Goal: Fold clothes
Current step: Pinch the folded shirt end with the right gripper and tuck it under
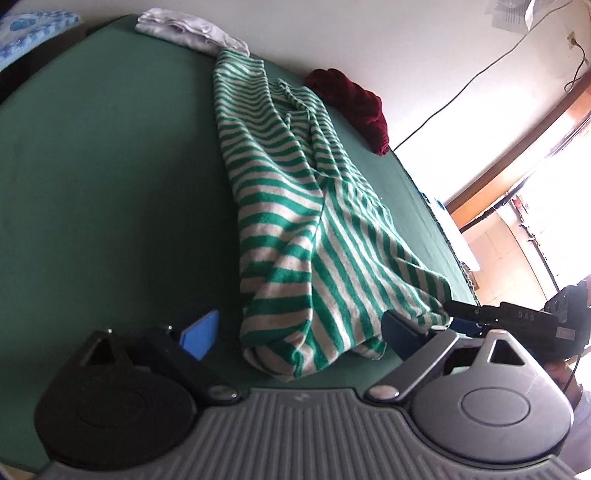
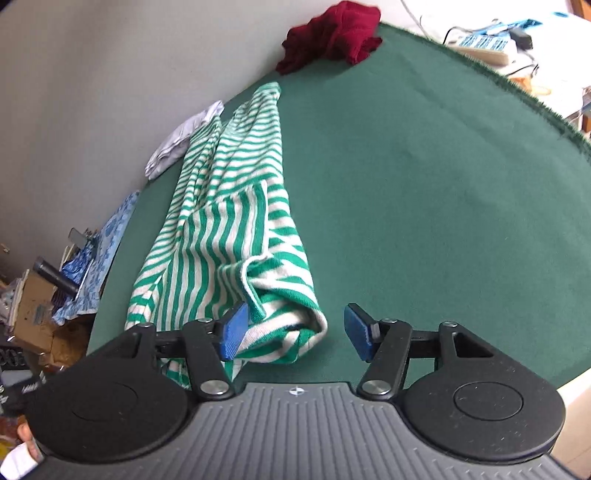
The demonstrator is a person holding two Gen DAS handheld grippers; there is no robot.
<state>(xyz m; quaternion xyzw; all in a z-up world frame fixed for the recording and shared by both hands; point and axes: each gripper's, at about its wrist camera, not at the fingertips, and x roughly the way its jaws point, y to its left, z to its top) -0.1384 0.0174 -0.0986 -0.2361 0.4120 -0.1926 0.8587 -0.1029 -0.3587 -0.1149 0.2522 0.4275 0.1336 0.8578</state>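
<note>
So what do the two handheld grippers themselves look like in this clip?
Both are the same build. The left gripper and right gripper each have a grey ribbed body with a small cross-shaped mark, two round black discs, black linkage arms with silver screws, and flat blue ribbed finger pads. In the left wrist view, the right gripper's black housing carries faint pale lettering. A white cuff shows at one corner.

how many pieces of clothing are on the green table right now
3: a striped garment lying lengthwise mid-table, a dark red one bunched at the far edge, a white one beyond the striped garment. More may lie out of view.
</note>
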